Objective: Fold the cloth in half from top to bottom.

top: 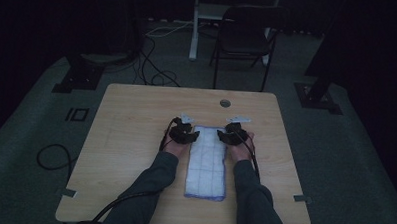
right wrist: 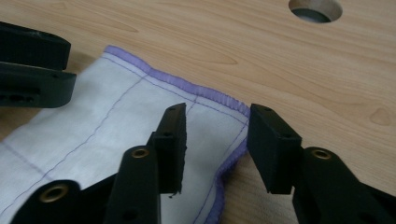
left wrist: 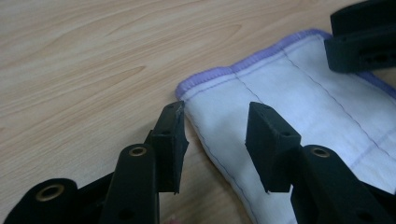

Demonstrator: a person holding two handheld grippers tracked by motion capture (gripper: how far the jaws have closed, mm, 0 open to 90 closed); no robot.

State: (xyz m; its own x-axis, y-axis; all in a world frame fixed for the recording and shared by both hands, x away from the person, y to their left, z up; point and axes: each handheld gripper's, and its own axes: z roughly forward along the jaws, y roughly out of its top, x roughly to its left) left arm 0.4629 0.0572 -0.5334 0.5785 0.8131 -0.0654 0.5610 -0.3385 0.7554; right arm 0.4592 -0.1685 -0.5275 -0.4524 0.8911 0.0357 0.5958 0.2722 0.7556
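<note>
- Bare table (top: 130, 139) lies open left, right and beyond the folded cloth (top: 206, 165).
- Both forearms flank the cloth closely.
- A cable hole (top: 225, 103) sits farther off.

The cloth (top: 206, 162) is white with a purple stitched edge and thin purple lines crossing it into a grid of squares. It lies on a table (top: 130, 134) of pale wood with light brown grain. Both the left gripper (left wrist: 215, 140) and the right gripper (right wrist: 215, 140) are matt black with small brass-coloured eyelets.
</note>
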